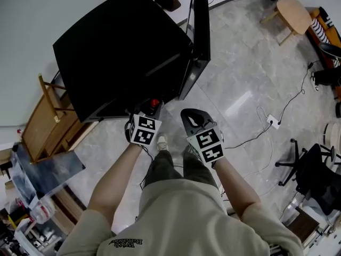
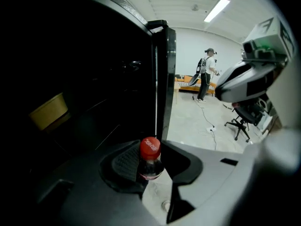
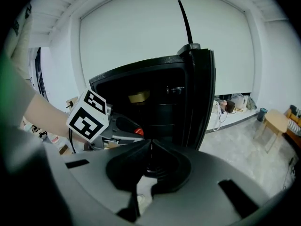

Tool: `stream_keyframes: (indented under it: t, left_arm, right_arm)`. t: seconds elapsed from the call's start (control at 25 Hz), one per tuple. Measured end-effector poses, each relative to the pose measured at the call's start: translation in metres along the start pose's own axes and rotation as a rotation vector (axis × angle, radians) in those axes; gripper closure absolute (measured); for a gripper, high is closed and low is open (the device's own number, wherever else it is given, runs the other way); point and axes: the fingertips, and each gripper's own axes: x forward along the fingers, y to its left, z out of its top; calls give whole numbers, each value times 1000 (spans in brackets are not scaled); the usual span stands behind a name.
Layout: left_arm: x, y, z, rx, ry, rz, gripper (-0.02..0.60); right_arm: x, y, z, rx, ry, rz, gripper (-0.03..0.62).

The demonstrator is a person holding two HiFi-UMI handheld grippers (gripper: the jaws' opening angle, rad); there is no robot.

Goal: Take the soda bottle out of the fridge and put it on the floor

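Note:
The soda bottle (image 2: 150, 163), dark with a red cap, stands upright between the pads of my left gripper (image 2: 153, 167), which is shut on its neck. From the head view its red cap (image 1: 154, 103) shows just in front of the black fridge (image 1: 122, 47), beyond my left gripper (image 1: 151, 111). The fridge door (image 1: 200, 36) stands open. To the right of the left one, my right gripper (image 1: 193, 119) hangs over the floor with its jaws (image 3: 150, 147) shut and nothing in them. It looks at the open fridge (image 3: 155, 93) and the bottle cap (image 3: 138, 131).
A yellowish tub (image 2: 47, 111) sits on a shelf inside the dark fridge. A wooden chair (image 1: 50, 121) stands left of the fridge, a wooden stool (image 1: 293, 12) far right, an office chair (image 1: 314, 169) at right. Cables (image 1: 266, 124) cross the tiled floor. A person (image 2: 207, 74) stands far off.

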Motion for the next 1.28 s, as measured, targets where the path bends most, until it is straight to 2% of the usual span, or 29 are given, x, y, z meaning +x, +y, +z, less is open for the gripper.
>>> stream_keyframes:
  t: [0.24, 0.52, 0.76, 1.08, 1.28]
  left_arm:
    - [9, -37, 4, 50, 4, -62, 454]
    - [38, -78, 3, 106, 35, -138, 454]
    - [72, -117, 0, 239, 56, -187, 454]
    - [131, -157, -20, 258, 98, -257, 454]
    - [171, -171, -46, 272, 118, -280, 454]
  right_arm:
    - [-12, -10, -31, 49, 16, -36, 597]
    - [-21, -44, -85, 133, 63, -109, 597]
    - [-19, -71, -139, 200, 115, -139, 597]
    - [1, -108, -202, 287, 167, -145, 597]
    - [28, -137, -244, 329, 176, -168, 597]
